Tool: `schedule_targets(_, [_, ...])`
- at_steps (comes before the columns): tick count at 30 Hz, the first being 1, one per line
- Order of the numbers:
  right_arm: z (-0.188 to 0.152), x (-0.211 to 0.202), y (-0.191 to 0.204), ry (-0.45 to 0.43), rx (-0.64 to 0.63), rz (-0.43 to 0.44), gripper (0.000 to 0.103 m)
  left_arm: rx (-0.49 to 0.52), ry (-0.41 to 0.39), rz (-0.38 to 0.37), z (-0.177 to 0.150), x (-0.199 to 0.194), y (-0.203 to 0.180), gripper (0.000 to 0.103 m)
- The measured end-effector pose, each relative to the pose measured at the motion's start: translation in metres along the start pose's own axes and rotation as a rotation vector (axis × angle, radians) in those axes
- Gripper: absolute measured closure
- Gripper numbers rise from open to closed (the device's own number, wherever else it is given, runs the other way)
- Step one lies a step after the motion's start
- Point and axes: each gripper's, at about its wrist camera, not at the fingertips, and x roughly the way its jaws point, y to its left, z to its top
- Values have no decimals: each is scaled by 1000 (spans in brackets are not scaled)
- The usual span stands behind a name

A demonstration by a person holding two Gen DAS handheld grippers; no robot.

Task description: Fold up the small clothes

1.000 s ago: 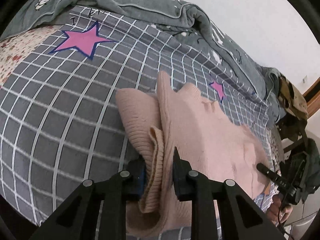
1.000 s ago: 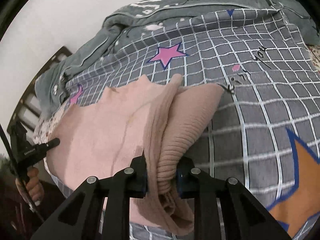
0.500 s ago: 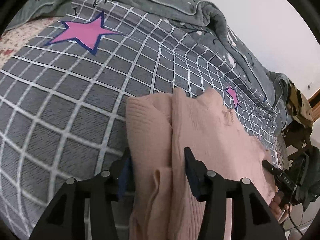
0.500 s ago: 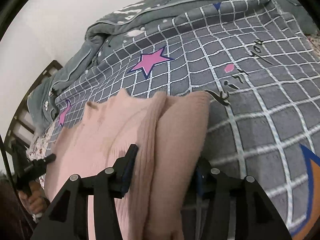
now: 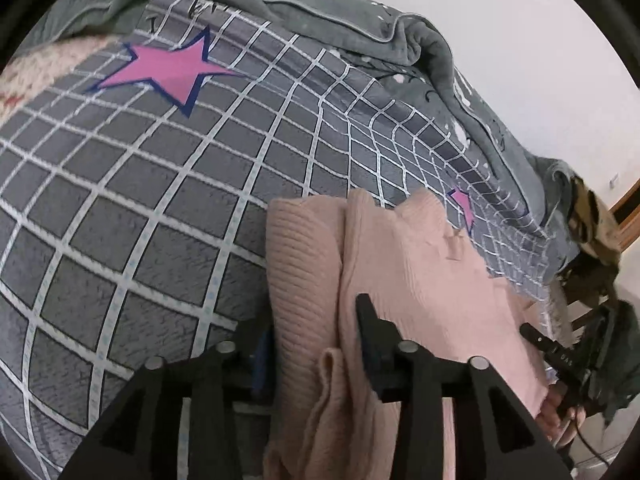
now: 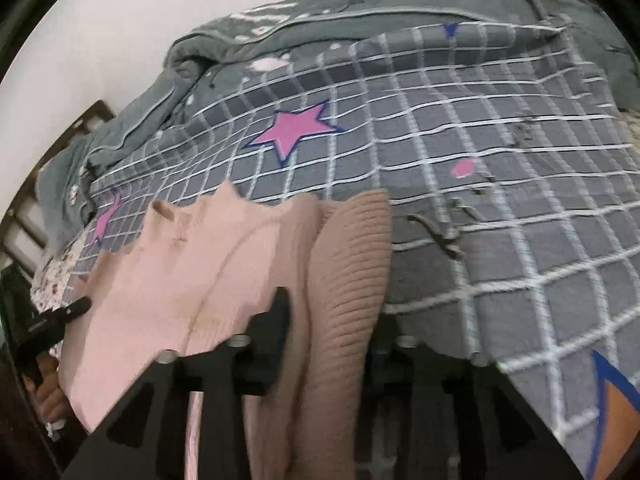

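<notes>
A small pink knit sweater (image 5: pixel 416 280) lies on the grey checked bedspread (image 5: pixel 160 184), its ribbed sleeves folded in over the body. My left gripper (image 5: pixel 316 332) is open, its fingers astride the ribbed left sleeve fold (image 5: pixel 304 256). In the right wrist view the sweater (image 6: pixel 208 264) shows again. My right gripper (image 6: pixel 332 328) is open, astride the ribbed right sleeve fold (image 6: pixel 352 264); its right finger is hidden by the cloth. Each gripper shows at the edge of the other's view: the right one (image 5: pixel 548 348), the left one (image 6: pixel 60 316).
A rumpled grey quilt (image 5: pixel 360 28) is bunched along the far side of the bed by the white wall. Pink stars (image 5: pixel 168 72) mark the bedspread. A floral sheet (image 6: pixel 52 276) and wooden bed frame (image 6: pixel 24 216) lie past the sweater.
Both grippers have opened and let go of the ribbed sleeve folds, which now lie flat on the sweater. Both have drawn back slightly.
</notes>
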Motion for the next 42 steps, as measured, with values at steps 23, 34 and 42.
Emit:
schedule_targets(23, [-119,-24,166,-206,-314,-202,62,161,44,42,-34,-21,-23,52])
schedule_targets(34, [-72,20,180,-156,-228,-230,61,192,64,-8,-37,-19,-19,49])
schedule_targets(42, [-119,-23,182,-166,-265,-208,61,180,71,-12,-49,-24,-21,46])
